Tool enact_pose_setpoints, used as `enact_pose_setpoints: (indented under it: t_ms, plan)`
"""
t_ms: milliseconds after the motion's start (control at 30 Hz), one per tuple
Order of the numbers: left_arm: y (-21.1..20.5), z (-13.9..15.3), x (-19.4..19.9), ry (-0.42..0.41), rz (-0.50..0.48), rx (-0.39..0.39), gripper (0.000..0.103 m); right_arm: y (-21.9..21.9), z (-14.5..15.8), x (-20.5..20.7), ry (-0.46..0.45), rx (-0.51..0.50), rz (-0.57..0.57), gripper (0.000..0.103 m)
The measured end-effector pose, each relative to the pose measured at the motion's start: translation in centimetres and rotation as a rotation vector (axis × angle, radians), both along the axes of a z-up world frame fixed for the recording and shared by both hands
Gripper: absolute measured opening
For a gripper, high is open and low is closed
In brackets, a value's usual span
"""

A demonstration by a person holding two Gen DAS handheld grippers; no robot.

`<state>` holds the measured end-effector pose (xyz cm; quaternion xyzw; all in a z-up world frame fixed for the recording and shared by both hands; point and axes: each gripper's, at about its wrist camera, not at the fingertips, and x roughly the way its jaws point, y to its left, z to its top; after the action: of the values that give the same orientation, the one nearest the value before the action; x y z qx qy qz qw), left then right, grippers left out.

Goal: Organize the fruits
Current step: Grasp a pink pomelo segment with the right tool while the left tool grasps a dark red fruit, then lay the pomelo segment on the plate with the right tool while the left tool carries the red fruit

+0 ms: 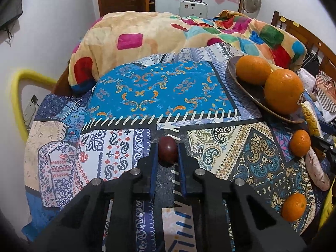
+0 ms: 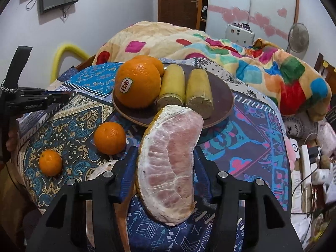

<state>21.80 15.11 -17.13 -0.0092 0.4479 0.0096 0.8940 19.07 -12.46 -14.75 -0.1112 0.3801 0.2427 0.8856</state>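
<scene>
Pomelo wedge (image 2: 168, 168) fills the right claw (image 2: 166, 157) pinching it, while only the left view shows the left claw (image 1: 167, 150) pinching a dark plum (image 1: 167, 149).

Dark red round fruit (image 1: 167, 149) sits on the patterned bedspread (image 1: 241, 157). Brown plate (image 2: 225, 105) holds two big oranges, front one (image 2: 137, 85) with a Dole sticker, rear one (image 2: 154, 62) mostly hidden behind it, plus two yellow corn pieces (image 2: 172, 87) (image 2: 199, 90) side by side. Two small mandarins (image 2: 109, 138) (image 2: 50, 162) on the spread left of the plate. Peeled pink pomelo segment (image 2: 170, 168) stands on edge, tip overlapping the plate rim
</scene>
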Motion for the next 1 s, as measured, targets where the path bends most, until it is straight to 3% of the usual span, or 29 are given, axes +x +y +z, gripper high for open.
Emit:
enact_pose_setpoints:
  t_ms: [200, 600, 1000]
  plan:
    - [-0.4, 1.0, -1.0, -0.015, -0.007, -0.014, 0.016, -0.9, 0.4, -0.3, -0.001, 0.018, -0.004, 0.048]
    - [-4.9, 6.4, -3.0, -0.14, -0.095, -0.026, 0.016, -3.8, 3.6, -0.5, -0.073, 0.077, -0.062, 0.047]
    - [-8.9, 7.1, 0.1, -0.172, -0.166, -0.047, 0.016, -4.5, 6.4, 1.5, -0.163, 0.102, -0.079, 0.047]
